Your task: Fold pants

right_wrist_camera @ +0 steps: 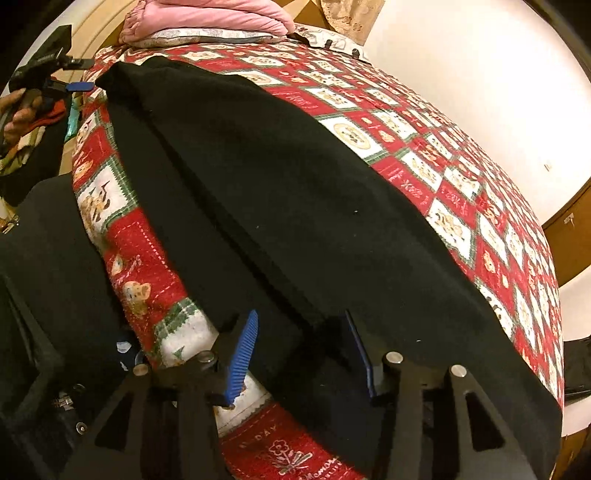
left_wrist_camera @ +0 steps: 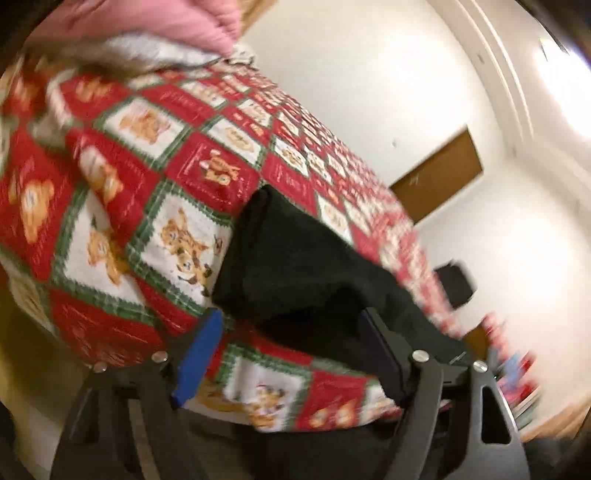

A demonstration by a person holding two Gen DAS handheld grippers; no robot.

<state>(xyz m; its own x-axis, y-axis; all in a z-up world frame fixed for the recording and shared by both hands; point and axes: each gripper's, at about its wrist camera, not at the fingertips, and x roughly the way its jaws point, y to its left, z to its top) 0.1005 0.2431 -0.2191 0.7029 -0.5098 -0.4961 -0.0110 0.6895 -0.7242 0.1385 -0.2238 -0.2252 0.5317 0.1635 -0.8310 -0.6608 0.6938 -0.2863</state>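
Pants (right_wrist_camera: 295, 206), black, laid lengthwise on the quilt (right_wrist_camera: 436, 162): your left gripper (left_wrist_camera: 291, 354) gapes wide and empty, your right gripper (right_wrist_camera: 299, 354) half-open over the near end, where a shallow pinch would likely drag one layer askew.

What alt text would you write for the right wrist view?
Black pants lie spread along a bed covered by a red teddy-bear quilt. The right tongs stand open over the near end. Pink bedding sits at the far end.
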